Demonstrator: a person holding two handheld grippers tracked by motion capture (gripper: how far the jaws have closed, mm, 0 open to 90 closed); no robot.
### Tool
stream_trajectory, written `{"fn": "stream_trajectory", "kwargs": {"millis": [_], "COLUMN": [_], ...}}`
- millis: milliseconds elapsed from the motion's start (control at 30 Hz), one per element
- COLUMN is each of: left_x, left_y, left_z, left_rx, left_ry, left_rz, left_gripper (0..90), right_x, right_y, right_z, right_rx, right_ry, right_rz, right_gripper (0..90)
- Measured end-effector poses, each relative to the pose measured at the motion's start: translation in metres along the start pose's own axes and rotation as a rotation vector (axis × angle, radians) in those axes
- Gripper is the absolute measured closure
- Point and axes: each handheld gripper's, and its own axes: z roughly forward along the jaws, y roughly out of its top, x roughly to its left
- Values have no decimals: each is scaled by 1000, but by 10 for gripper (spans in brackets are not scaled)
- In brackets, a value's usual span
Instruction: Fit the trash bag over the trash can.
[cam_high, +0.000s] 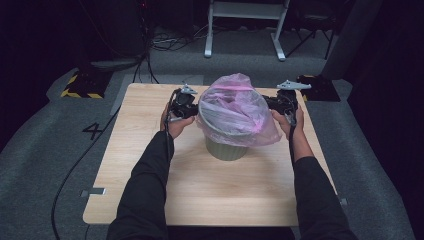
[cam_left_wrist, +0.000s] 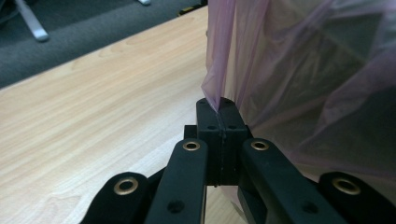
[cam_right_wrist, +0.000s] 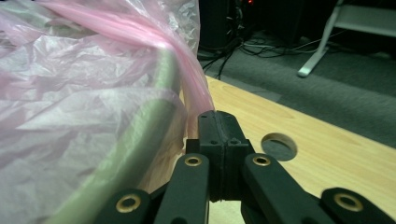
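progress: pink bag (cam_high: 240, 105) already draped over the bin (cam_high: 226, 146) and pulled down past the rim on both sides; top film bulging up, not yet pressed inside; skirt loose at 4 o'clock, judged to want tucking or smoothing
left gripper (cam_left_wrist: 218, 108): jaws fully closed, pinching a thin fold of the bag edge at 9 o'clock of the bin
right gripper (cam_right_wrist: 215, 122): jaws fully closed, clamped on a bunched pink band of the bag at 3 o'clock of the bin, just beside the green rim (cam_right_wrist: 144, 135)
place: bin upright near the middle of the wooden table (cam_high: 150, 190), slightly toward 12 o'clock, between both hands
look: thin, translucent, crinkled film, pale pink with darker streaks where gathered; greyish-green ribbed bin wall bare below the skirt
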Motion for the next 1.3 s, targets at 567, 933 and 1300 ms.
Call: {"fn": "stream_trajectory", "kwargs": {"millis": [567, 933, 1300], "left_x": [-16, -20, -5], "left_y": [-24, -42, -41], "left_z": [-3, -29, -69], "left_rx": [22, -18, -94], "left_ry": [-64, -16, 33], "left_rz": [82, 139, 111], "left_gripper": [894, 721, 423], "right_x": [-2, -6, -3], "right_y": [-7, -18, -26], "right_z": [-19, -41, -98], "right_rx": [-41, -61, -125], "right_ry": [22, 11, 81], "right_rz": [-36, -53, -84], "right_gripper": [870, 762, 442]}}
